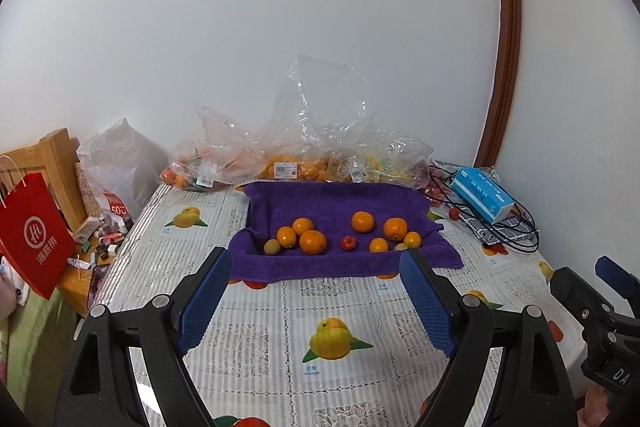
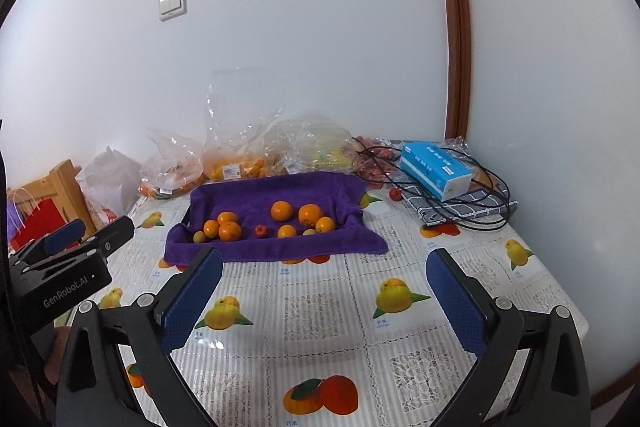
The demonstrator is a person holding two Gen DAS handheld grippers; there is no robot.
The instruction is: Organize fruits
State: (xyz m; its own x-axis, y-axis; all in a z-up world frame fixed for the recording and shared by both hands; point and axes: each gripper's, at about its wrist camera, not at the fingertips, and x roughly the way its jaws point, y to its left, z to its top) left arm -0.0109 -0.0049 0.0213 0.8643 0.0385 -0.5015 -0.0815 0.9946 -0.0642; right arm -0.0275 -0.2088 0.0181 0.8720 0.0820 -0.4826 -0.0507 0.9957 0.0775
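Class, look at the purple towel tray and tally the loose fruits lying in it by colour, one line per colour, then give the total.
Fruits on the purple towel:
Orange fruits: 7
Red fruit: 1
Pale yellow-green fruits: 2, one half hidden behind the left gripper's finger
Total: 10

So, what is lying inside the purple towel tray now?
In the purple towel lie seven oranges, a small red fruit and two pale small fruits. The tray under the cloth is covered.
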